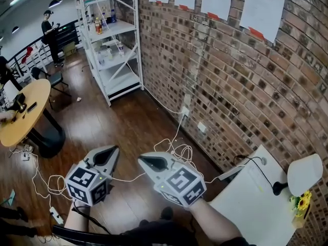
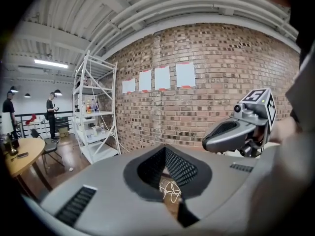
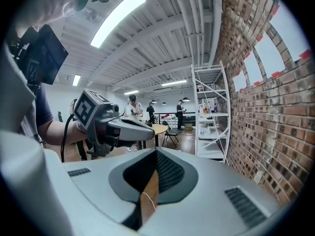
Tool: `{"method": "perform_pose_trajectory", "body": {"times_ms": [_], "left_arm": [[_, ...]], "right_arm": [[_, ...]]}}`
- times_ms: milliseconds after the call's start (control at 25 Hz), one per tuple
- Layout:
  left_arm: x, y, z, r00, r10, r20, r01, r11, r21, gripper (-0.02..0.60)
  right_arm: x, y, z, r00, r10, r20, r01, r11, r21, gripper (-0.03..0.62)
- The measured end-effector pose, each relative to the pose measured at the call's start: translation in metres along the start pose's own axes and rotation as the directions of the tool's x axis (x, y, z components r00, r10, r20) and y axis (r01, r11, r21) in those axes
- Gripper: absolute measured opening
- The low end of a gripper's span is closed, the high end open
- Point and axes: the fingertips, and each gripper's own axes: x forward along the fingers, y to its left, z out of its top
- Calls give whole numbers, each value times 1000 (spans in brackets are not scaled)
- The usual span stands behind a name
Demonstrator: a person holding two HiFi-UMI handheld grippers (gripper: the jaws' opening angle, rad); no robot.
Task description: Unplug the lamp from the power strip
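Note:
In the head view both grippers hang side by side over the wooden floor, empty. My left gripper (image 1: 110, 151) (image 2: 165, 147) has its jaws shut tip to tip. My right gripper (image 1: 146, 162) (image 3: 156, 151) is shut too. A white lamp (image 1: 305, 173) with a black stem stands on a small white table (image 1: 251, 199) at the lower right, its black cord (image 1: 256, 165) running off the table's far edge. A tangle of white cable (image 1: 177, 150) (image 2: 171, 191) lies on the floor ahead of the grippers. A white power strip (image 1: 55, 215) lies at the lower left.
The brick wall (image 1: 230, 76) with a socket (image 1: 184, 110) runs along the right. A white metal shelf (image 1: 110, 40) stands at the back, a round wooden table (image 1: 23, 111) at the left. A person (image 1: 51, 35) stands far off. Yellow flowers (image 1: 302, 203) sit beside the lamp.

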Motion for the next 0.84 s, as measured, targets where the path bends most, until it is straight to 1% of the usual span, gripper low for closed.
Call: {"method": "perform_pose_trajectory", "body": {"times_ms": [200, 400, 640, 840], "left_arm": [[-1, 3, 0, 1000, 29, 3, -29, 1000, -9, 9], [-10, 6, -4, 999, 39, 1, -39, 999, -21, 9], [-31, 12, -13, 998, 58, 15, -57, 997, -51, 9], [-54, 14, -15, 999, 43, 27, -42, 998, -41, 9]], "right_arm": [[4, -1, 2, 999, 35, 4, -35, 999, -5, -3], [7, 8, 4, 999, 50, 5, -50, 999, -12, -3], [11, 29, 0, 998, 56, -21, -57, 998, -13, -3], [15, 52, 5, 999, 45, -21, -45, 999, -28, -3]]}}
